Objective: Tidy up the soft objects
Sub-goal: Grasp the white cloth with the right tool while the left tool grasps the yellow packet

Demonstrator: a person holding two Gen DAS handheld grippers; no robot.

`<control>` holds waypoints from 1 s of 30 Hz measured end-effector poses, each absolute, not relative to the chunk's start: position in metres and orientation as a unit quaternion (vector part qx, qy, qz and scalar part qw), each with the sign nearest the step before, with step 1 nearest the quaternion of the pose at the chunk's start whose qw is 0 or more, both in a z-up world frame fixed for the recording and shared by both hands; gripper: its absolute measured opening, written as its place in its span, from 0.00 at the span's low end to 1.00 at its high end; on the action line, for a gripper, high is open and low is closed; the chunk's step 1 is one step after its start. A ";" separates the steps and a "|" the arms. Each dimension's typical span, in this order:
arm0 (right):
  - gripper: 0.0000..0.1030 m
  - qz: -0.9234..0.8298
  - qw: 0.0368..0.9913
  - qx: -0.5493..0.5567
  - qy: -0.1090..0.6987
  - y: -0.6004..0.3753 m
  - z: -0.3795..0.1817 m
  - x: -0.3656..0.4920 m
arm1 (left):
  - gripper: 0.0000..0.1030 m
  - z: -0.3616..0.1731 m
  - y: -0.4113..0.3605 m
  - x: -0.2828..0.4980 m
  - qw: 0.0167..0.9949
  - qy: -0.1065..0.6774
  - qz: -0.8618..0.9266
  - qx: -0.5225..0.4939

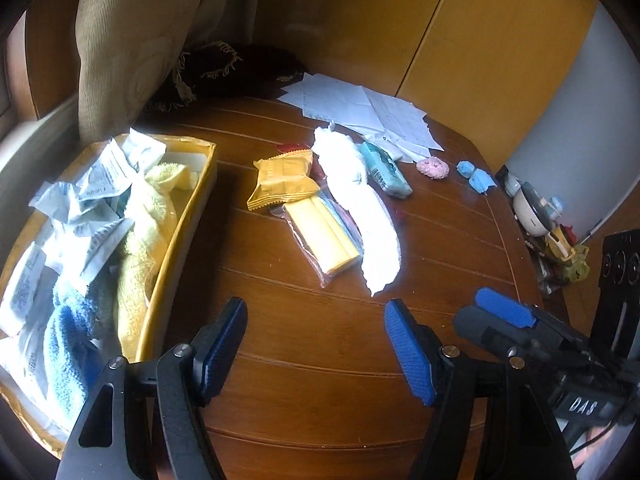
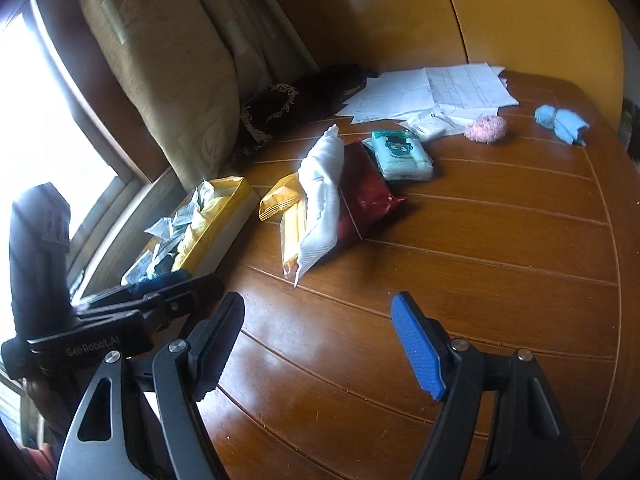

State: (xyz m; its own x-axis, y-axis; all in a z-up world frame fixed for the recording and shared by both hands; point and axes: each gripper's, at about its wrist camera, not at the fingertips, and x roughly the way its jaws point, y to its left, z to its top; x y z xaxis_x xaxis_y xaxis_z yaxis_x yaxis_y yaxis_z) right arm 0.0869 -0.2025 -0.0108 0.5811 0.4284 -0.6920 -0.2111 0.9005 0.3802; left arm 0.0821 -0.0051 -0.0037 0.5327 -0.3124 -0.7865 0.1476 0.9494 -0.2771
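Wooden table (image 1: 320, 360) fills the left wrist view. At 9 o'clock a yellow tray (image 1: 180, 216) holds crumpled white packets (image 1: 92, 184), a yellow towel (image 1: 148, 216) and a blue towel (image 1: 68, 344). At centre lie a yellow snack packet (image 1: 282, 178), a clear bag of yellow sticks (image 1: 324, 236) and a long white pouch (image 1: 360, 208), all touching. A teal tissue pack (image 1: 386, 170), a pink fluffy ball (image 1: 432, 168) and a blue soft toy (image 1: 476, 176) follow toward 2 o'clock; loose papers (image 1: 360, 108) lie at 12 o'clock. The left gripper (image 1: 316, 354) has its fingers spread, with nothing between them. The right gripper (image 1: 520, 320) at 4 o'clock shows the letters "DAS".

In the right wrist view, the white pouch (image 2: 322, 196) leans on a red packet (image 2: 366, 196) at centre, with the tissue pack (image 2: 402, 156), printed with a cartoon face, at 1 o'clock. The tray (image 2: 224, 220) sits at 9 o'clock. The right gripper (image 2: 318, 344) is spread and empty. The left gripper (image 2: 132, 312) at 8 o'clock reads "GenRobot.AI".
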 end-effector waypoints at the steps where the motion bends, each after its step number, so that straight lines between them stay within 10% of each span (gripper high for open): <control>1: 0.73 0.183 0.878 0.132 0.422 -0.205 -0.011 0.089 | 0.72 -0.005 -0.005 0.082 0.870 0.467 -0.131 -0.090; 20: 0.73 0.193 0.852 0.111 0.475 -0.154 -0.014 0.239 | 0.72 -0.007 0.044 0.085 0.871 0.461 -0.107 -0.134; 30: 0.37 0.180 0.848 0.134 0.481 -0.162 -0.026 0.240 | 0.72 -0.008 0.043 0.090 0.866 0.470 -0.107 -0.132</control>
State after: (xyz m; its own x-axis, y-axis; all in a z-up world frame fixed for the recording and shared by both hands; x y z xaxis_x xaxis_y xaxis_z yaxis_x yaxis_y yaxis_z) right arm 0.2399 -0.1621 -0.0259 0.4732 0.4337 -0.7668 -0.1762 0.8994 0.4000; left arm 0.0904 0.0434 -0.0078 0.5354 -0.3096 -0.7858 0.0623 0.9423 -0.3289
